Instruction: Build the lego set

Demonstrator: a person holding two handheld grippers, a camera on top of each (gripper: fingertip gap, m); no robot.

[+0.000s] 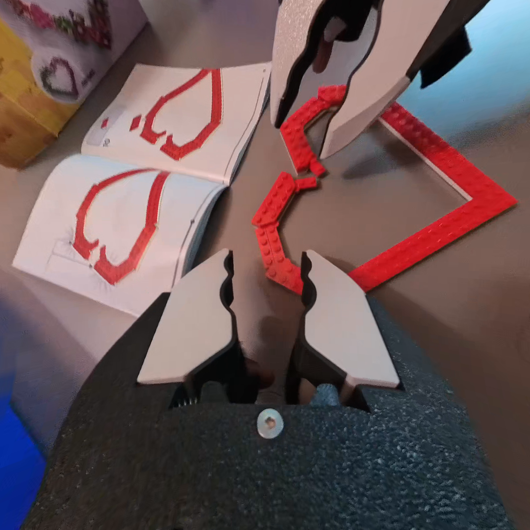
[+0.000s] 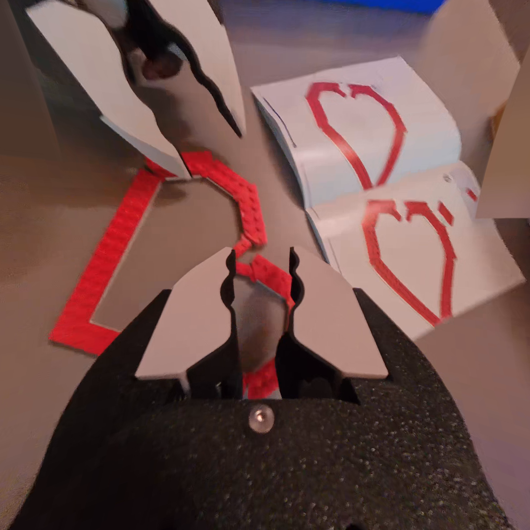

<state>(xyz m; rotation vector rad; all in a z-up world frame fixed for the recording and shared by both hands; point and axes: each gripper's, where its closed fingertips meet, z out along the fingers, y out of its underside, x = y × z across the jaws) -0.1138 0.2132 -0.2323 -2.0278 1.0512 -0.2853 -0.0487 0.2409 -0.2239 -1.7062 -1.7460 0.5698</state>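
Note:
A red heart-shaped lego frame (image 1: 430,229) lies flat on the brown table; it also shows in the right wrist view (image 2: 114,243). At its cleft the two small end plates (image 1: 311,177) stand slightly apart. My left gripper (image 1: 268,255) is open and empty, with its right finger over the frame's near lobe. Seen from the right wrist view, the left gripper (image 2: 212,155) has one fingertip down by the frame. My right gripper (image 2: 262,251) is open and straddles the other lobe. In the left wrist view the right gripper (image 1: 302,139) has one finger outside the frame and one inside.
An open instruction booklet (image 1: 186,120) with pictures of the red heart lies beside the frame, and shows in the right wrist view (image 2: 372,137). A yellow and white set box (image 1: 28,100) stands behind it. Something blue (image 1: 17,444) is at the table's near left edge. Across from one pair of fingers to the other is roughly 8 cm.

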